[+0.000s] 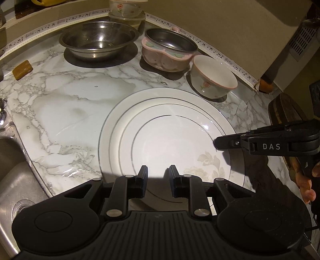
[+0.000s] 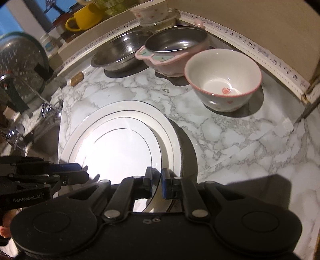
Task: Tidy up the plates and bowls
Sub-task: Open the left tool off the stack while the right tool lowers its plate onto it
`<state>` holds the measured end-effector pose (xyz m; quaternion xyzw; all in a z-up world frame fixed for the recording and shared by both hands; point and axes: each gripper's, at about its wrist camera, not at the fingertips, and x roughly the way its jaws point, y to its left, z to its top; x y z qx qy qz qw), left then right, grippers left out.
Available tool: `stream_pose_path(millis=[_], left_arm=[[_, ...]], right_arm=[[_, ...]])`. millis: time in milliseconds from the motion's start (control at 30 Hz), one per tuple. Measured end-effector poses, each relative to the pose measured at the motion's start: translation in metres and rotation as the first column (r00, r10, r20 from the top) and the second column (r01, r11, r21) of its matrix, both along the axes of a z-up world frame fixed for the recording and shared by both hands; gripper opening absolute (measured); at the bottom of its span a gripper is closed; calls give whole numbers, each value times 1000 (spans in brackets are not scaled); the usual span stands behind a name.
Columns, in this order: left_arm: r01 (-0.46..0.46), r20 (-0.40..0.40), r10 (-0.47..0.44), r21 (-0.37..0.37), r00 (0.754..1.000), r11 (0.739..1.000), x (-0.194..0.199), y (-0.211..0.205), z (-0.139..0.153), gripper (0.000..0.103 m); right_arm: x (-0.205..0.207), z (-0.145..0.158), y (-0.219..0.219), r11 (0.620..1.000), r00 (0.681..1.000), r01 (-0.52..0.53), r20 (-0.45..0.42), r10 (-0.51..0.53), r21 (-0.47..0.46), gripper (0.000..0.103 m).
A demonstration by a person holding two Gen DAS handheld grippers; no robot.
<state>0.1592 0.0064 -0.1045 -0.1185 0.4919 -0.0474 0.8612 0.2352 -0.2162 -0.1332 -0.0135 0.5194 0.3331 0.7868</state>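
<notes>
A large white plate (image 1: 170,138) with silver rings lies on the marble counter, stacked on another plate; it also shows in the right wrist view (image 2: 120,144). My right gripper (image 2: 157,179) is shut on the plate's near right rim, with the rim between its jaws. My left gripper (image 1: 158,178) is open over the plate's near edge and holds nothing. Behind stand a white bowl with a pink rim (image 2: 222,80), a pink bowl with a steel liner (image 2: 172,52) and a wide steel bowl (image 1: 98,38).
A steel sink (image 1: 18,180) lies to the left with a tap (image 2: 46,108) beside it. A brown soap bar (image 1: 22,69) sits on the counter. A yellow mug (image 2: 86,18) and a stacked floral bowl (image 1: 126,9) stand at the back. A wooden board (image 1: 286,112) lies right.
</notes>
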Motion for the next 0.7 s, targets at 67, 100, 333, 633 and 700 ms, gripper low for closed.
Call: stream_pose_path(millis=[67,100,333,633,700], left_arm=[[3,-2,-3,0,1000,1000,0,-2,-1,22],[3,-5,-3,1,1000,1000,0,-2,-2,22],[6,-9,-6,-3,1000,1000,1,-2,-3,22],[-2,-14,2,-14,1000,1000,2,-1,-3,22],[-1,-14,1,-11,1000,1000,2,-1,-3,22]], right_arm=[[-1,0,5,1000,1000,-16,9,16,-18,10],[-1,0,6,999,1000,-21,9,21,-24,11],[-1,1,9,998,999,-39,14,39,-42,11],[-6,4,16,994,997,-65,30,68,-82,16],[-7,6,17,994,997,-64,39,68,-88,18]])
